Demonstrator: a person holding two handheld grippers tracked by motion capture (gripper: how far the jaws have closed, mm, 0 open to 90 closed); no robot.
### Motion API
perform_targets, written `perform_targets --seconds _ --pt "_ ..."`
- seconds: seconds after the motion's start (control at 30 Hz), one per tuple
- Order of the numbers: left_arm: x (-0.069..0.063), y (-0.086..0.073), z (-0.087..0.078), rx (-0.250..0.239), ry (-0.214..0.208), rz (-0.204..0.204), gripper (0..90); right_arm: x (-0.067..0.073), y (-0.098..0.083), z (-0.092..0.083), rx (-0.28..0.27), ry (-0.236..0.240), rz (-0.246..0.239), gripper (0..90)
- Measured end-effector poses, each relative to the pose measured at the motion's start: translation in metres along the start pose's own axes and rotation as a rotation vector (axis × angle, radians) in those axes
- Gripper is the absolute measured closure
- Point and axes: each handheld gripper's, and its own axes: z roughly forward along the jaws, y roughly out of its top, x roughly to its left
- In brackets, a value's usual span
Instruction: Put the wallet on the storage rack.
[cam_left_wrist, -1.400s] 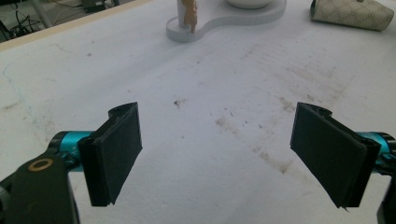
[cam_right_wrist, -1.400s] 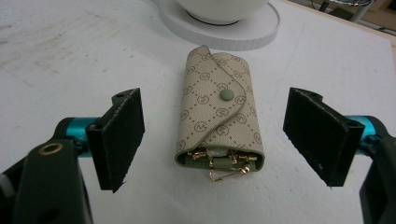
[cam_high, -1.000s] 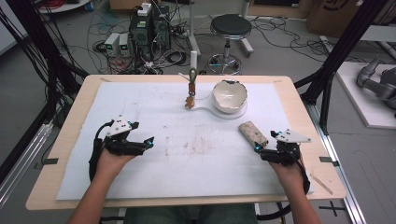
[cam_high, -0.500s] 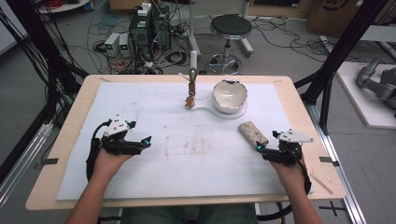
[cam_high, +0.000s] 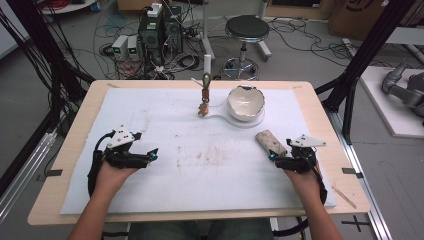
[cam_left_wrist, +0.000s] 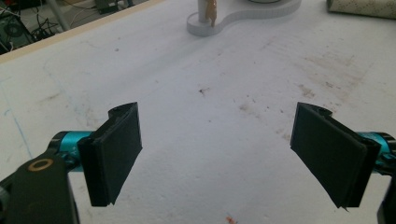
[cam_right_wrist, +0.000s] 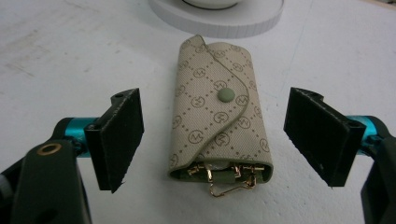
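Barely anything has shifted since a second ago: both hands sit about where they were, the right gripper (cam_high: 274, 157) maybe nudged a touch closer to the key pouch (cam_high: 270, 141). So this looks like the lining-up step, right before a grab. The pouch lies flat on the desk (cam_high: 320, 107), just in front of the white stand (cam_high: 248, 121) with the bowl (cam_high: 245, 102), snap flap up and gold hooks poking out the near end. Right jaws are spread wide, one each side of the pouch, touching nothing. Next move, I'd guess: ease forward and down, then squeeze across its width. The left gripper (cam_high: 150, 156) is wide open too, holding nothing, over bare desk.
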Motion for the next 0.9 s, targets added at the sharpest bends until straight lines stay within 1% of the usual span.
perform_targets --seconds 0.2,0.27,0.3,0.33,0.37,0.4,0.43,0.73,0.8,0.9 --pt "0.002 -0.005 -0.006 0.005 0.012 -0.007 16.5 -0.003 -0.001 0.012 0.065 -0.002 0.026 20.1" --pt "0.002 -0.006 -0.007 0.007 0.013 -0.008 16.4 -0.004 -0.002 0.018 0.104 0.001 0.028 20.1" --pt "0.002 -0.007 -0.008 0.012 0.012 -0.004 16.4 -0.004 -0.002 0.018 0.104 0.001 0.028 20.1" --pt "0.002 -0.007 -0.008 0.012 0.013 -0.006 16.4 -0.006 -0.003 0.024 0.145 0.0 0.035 20.1" --pt "0.002 -0.008 -0.008 0.011 0.013 -0.007 16.4 -0.006 -0.003 0.024 0.145 0.0 0.035 20.1" --pt "0.002 -0.008 -0.009 0.014 0.013 -0.004 16.5 -0.007 -0.004 0.026 0.17 0.005 0.049 20.1" --pt "0.002 -0.008 -0.009 0.014 0.014 -0.007 16.4 -0.008 -0.004 0.028 0.181 0.013 0.054 20.1" --pt "0.001 -0.009 -0.006 0.024 0.005 -0.004 16.5 -0.008 -0.004 0.028 0.187 0.014 0.056 20.7" --pt "0.001 -0.009 -0.006 0.024 0.001 -0.002 16.5 -0.008 -0.004 0.027 0.182 0.02 0.057 30.4" --pt "0.001 -0.009 -0.006 0.02 0.001 -0.001 16.5 -0.01 -0.004 0.026 0.175 0.035 0.055 34.7"
